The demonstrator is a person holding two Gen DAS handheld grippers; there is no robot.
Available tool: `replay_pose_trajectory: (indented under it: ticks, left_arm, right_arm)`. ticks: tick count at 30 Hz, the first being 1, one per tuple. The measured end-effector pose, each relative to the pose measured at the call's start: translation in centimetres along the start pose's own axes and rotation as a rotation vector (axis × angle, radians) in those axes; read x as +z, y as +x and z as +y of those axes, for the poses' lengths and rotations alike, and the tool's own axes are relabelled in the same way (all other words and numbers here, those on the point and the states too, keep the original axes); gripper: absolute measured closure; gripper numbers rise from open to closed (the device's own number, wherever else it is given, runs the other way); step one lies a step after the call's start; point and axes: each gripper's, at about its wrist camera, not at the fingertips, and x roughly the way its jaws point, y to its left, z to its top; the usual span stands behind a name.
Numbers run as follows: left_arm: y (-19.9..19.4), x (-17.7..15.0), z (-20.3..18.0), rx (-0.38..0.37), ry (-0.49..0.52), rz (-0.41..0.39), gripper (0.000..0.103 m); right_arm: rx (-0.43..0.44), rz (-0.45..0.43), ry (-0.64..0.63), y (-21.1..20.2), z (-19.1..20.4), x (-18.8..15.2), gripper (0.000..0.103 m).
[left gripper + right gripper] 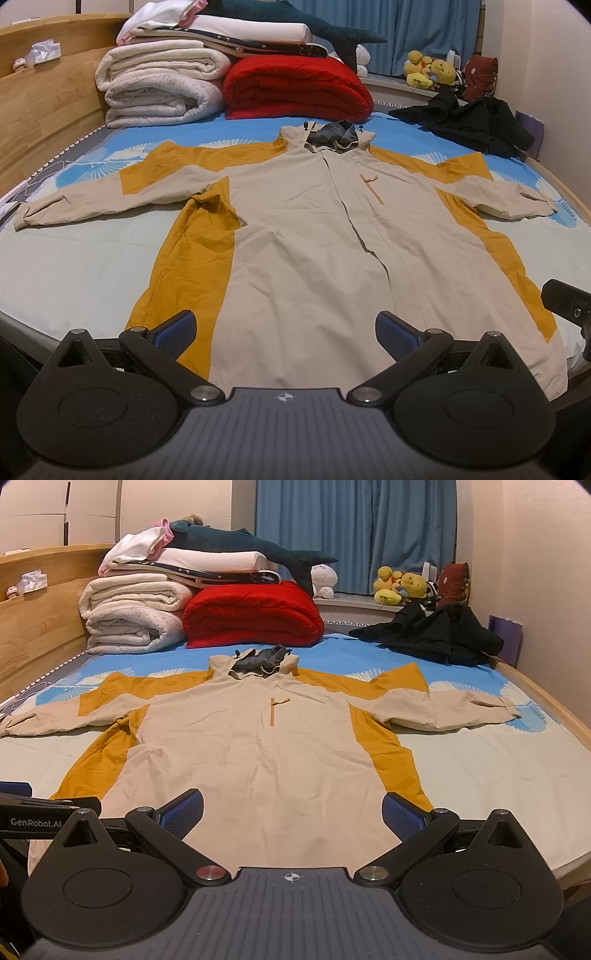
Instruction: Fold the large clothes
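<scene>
Left gripper (285,332) and right gripper (292,814), each with fingers spread wide and empty, hover at the hem of the jacket (295,221), spread flat on the bed (74,266). Risk: pinching only 1 layer skews the fold. Only the left view shows the open front placket gap.
</scene>
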Motion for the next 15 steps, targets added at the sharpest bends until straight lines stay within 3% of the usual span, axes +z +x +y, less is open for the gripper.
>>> replay_pose_trajectory:
  ticks: [15]
  left_arm:
    - [0.03, -0.01, 0.03, -0.001, -0.001, 0.000, 0.000]
  right_arm:
    - [-0.006, -0.027, -0.010, -0.24, 0.43, 0.11, 0.004]
